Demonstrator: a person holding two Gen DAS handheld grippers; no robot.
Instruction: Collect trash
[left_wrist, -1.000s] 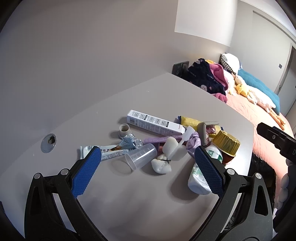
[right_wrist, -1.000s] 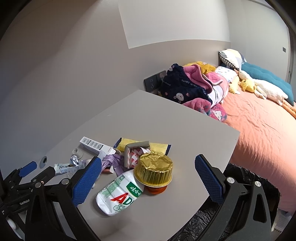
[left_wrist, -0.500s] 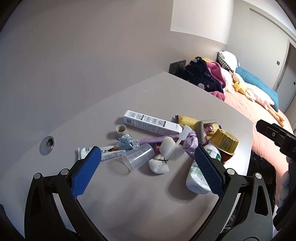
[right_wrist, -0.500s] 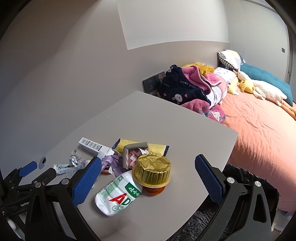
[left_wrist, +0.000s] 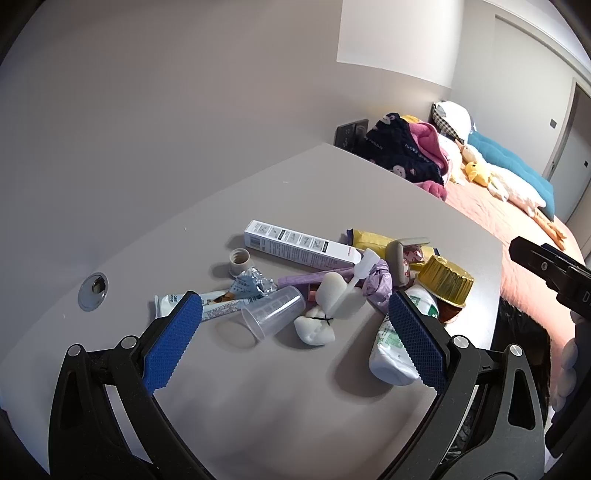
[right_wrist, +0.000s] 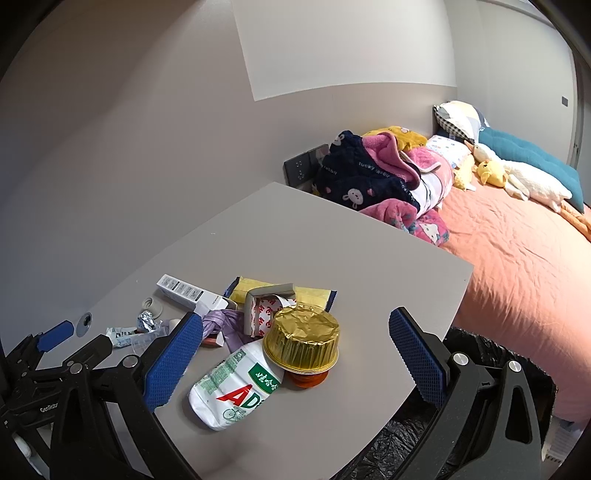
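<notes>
Two grippers, both spread wide and empty, over a grey table (left_wrist: 369, 192) strewn with trash. Left gripper (left_wrist: 295, 347) above the near half of the pile; right gripper (right_wrist: 295, 358) at the table's right end, its fingers bracketing a gold foil cup (right_wrist: 301, 341).

From the left wrist view, taking the clear cup (left_wrist: 273, 315) (lying on its side) as the clock's centre:
- white box (left_wrist: 299, 249) at 12, long and flat
- bottle cap (left_wrist: 239, 257) at 11, upright
- crumpled foil wrapper (left_wrist: 251, 282) at 10, touching the cup's base end
- flat sachet (left_wrist: 207, 306) at 9, partly behind the left finger
- white lump (left_wrist: 316, 328) tied with black thread at 4, just beside the cup's mouth
- purple bag (left_wrist: 376, 282) at 2, knotted
- white pouch (left_wrist: 391, 350) with green print at 3 to 4, partly behind the right finger

From the right wrist view, taking the foil cup as centre (upside down, resting on something orange):
- pouch at 7 to 8, its neck touching the cup
- grey tape holder (right_wrist: 266, 302) at 11, red-and-white tape showing
- yellow packet (right_wrist: 280, 291) at 12, flat under the holder
- black bin bag (right_wrist: 476, 350) at 3 to 4, below the table's edge
- orange bed (right_wrist: 517, 258) at 2, beyond the table (clothes piled at its head)
</notes>
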